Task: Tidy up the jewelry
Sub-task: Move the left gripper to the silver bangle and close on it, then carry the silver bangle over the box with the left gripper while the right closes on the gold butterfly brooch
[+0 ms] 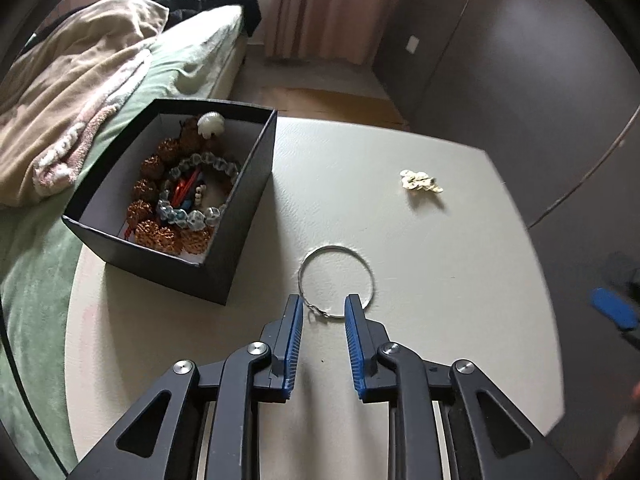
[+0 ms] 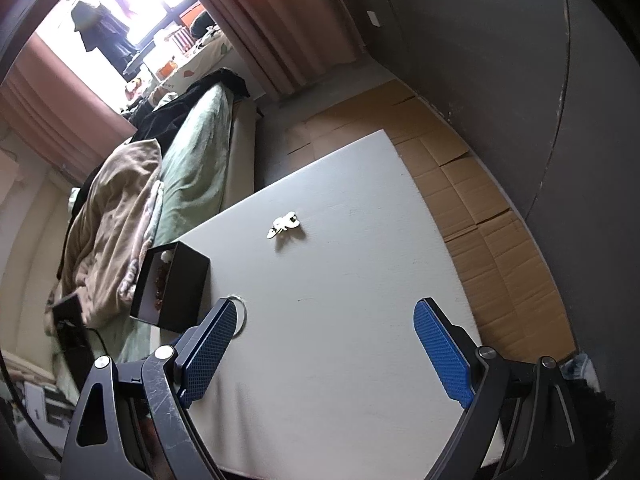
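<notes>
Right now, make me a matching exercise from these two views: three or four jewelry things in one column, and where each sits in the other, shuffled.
Things
1. silver bangle
2. gold-colored trinket
3. brown bead bracelet
4. white shell piece

Places
A. inside the black box, at its far end
B. alone on the table, far from the box
C. on the table, between the left hand-held gripper fingertips
D. inside the box, along its left wall

Pairs: 1-C, 2-B, 3-D, 4-A

A black box (image 1: pixel 224 256) walls off the table's (image 1: pixel 400 240) left corner; only a thin bangle (image 1: pixel 338 276) and a small gold trinket (image 1: pixel 420 181) interrupt the open tabletop.
</notes>
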Available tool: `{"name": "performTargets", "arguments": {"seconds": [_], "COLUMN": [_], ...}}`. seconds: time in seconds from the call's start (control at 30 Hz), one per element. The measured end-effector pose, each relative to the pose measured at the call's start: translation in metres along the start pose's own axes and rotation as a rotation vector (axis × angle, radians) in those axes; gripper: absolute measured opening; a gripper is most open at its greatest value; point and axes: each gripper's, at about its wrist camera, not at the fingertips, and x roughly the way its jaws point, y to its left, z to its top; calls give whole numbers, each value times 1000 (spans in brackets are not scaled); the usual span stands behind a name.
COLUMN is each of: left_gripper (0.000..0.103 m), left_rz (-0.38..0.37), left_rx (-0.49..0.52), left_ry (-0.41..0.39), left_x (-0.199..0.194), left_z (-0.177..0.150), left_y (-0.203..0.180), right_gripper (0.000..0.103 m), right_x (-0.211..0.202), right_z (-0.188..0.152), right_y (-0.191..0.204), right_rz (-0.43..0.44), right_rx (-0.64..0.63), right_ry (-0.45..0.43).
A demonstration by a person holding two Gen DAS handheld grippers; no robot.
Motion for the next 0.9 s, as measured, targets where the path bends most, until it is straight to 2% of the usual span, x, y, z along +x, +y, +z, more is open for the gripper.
{"name": "performTargets", "arguments": {"seconds": [0.17,0.47,0.57,0.73,0.9], "left_gripper": [20,19,11,2,1], "left_rz": [71,133,139,106,35], "left_rx": [12,55,56,43,4], "left_ry": [-5,-16,-15,0,29], "left_x": [13,20,19,18,15], "left_z": [-2,-4,-4,-4,-3], "left_y": [-5,-12,-10,-3,6], "right_gripper": [91,91,91,91,91], "right_x": [-3,0,-2,-3,-1], "right_z": [2,3,2,1,0], "right_y": [-4,5,3,-1,0], "right_rz": [-6,-9,-5,-17,-21], "right_rx": [6,-26,-22,-15,-17], "right_ry": [-5,6,4,6,9]}}
